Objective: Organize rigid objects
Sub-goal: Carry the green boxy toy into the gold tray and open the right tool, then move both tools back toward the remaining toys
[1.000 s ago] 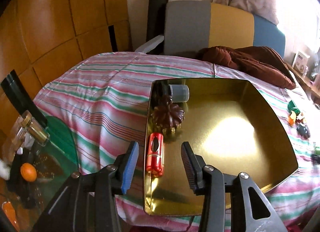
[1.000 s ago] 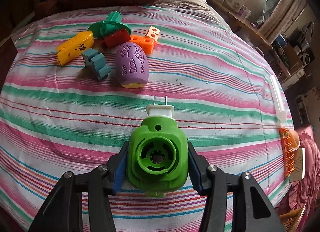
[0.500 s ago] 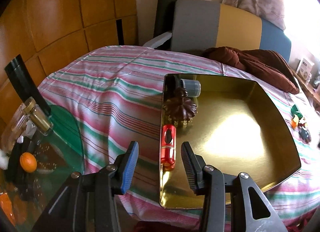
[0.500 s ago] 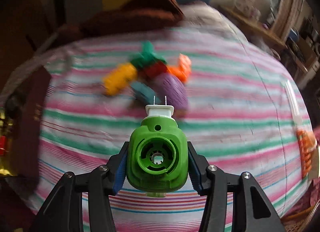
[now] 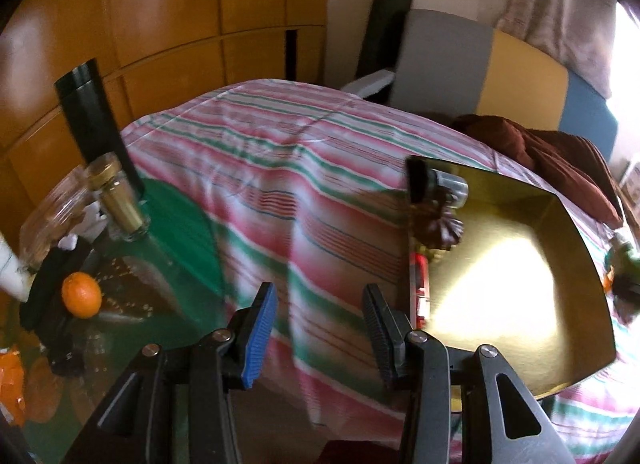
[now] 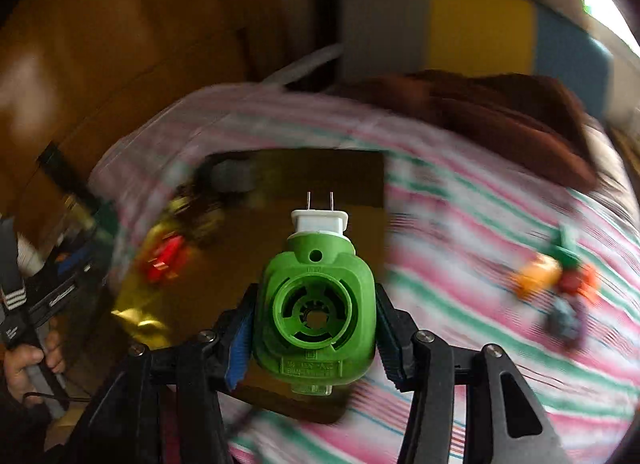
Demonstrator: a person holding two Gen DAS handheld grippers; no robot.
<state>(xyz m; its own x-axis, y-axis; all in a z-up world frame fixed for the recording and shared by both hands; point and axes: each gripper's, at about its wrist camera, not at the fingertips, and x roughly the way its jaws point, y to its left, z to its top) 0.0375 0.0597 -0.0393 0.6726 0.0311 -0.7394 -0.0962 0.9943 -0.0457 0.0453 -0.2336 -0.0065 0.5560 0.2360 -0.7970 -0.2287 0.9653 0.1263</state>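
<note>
My right gripper (image 6: 314, 328) is shut on a green plug-in device (image 6: 314, 304) with a white two-pin plug at its far end, held above the gold tray (image 6: 288, 183). The tray (image 5: 560, 248) lies on the striped bedspread and holds a red object (image 5: 420, 288), a dark brown flower-shaped piece (image 5: 440, 223) and a small grey cylinder (image 5: 454, 185) along its left side. My left gripper (image 5: 316, 328) is open and empty, over the bedspread to the left of the tray. A blurred pile of coloured toys (image 6: 560, 284) lies on the bed to the right.
A glass side table (image 5: 120, 296) at the left carries an orange (image 5: 81, 295), a gold-capped bottle (image 5: 120, 199) and jars. A brown blanket (image 5: 552, 151) lies at the bed's head. A hand (image 6: 24, 360) holds the left gripper at the lower left of the right wrist view.
The right gripper has swung left and risen with the green device, from over the toy pile to over the gold tray. The left gripper has shifted left, off the tray, so the tray now sits to its right.
</note>
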